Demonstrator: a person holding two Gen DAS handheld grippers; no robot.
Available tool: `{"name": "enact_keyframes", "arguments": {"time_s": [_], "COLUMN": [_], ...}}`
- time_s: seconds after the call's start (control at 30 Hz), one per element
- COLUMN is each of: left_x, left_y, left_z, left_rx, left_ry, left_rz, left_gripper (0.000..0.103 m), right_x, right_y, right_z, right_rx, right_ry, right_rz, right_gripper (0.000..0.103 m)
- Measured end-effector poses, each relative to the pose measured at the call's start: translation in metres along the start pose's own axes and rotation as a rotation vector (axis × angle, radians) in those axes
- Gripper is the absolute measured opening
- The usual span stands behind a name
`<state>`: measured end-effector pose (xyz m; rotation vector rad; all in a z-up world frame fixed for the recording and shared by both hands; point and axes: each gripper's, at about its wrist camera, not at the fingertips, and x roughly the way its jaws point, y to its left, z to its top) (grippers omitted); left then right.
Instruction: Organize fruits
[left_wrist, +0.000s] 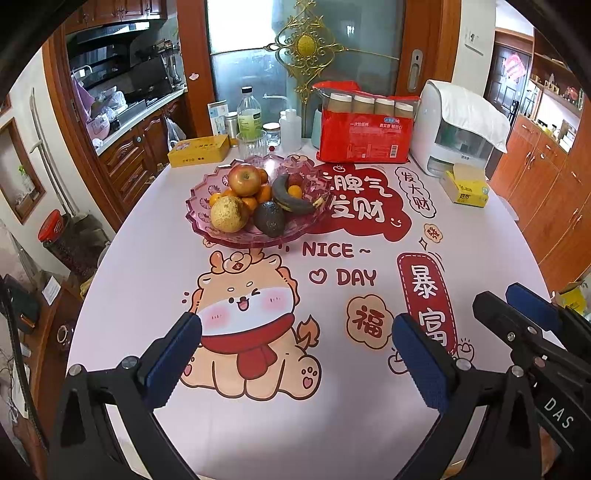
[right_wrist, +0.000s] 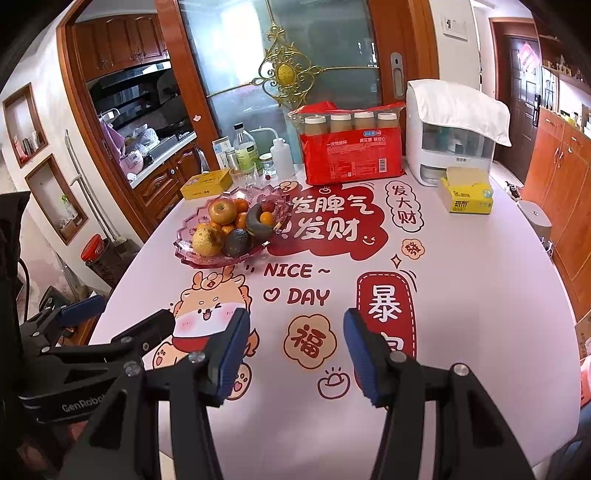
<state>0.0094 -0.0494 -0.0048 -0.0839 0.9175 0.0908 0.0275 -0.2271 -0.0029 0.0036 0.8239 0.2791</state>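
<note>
Both grippers hovered low over the near desk (left_wrist: 258, 424), fingers released, nothing held: left gripper (left_wrist: 295, 354), right gripper (right_wrist: 295, 354). Fruit sat piled in the pink bowl (left_wrist: 207, 184) on the far desk, at about 11 o'clock from both. Banana (left_wrist: 291, 201) lay with its long axis roughly 10-to-4. Left gripper judged nearer the bowl; a forward reach is needed.
</note>
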Motion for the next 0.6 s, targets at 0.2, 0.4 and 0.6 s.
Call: {"name": "enact_keyframes", "arguments": {"time_s": [0.2,0.4,0.6], "left_x": [-0.0004,-0.0009,-0.0001], "left_y": [0.0002,0.0001,0.0002], "left_z": [-0.0006,0.0000,-0.0033], "left_rx": [0.001,0.000,-0.001], "left_ry": [0.000,-0.002,0.001], "left_rz": [0.001,0.000,-0.001], "left_gripper": [0.102,0.102,0.102], "right_x": [0.0000,-0.0003,-0.0003], "right_y": [-0.0004,-0.0003,-0.0003], "right_z": [0.0001,-0.0006,-0.0015], "right_rx": [0.003,0.003,0.006], "right_ry": [0.001,0.001,0.002], "right_rz": [0.000,0.001,0.002], "right_gripper": [0.053,0.053,0.053]}}
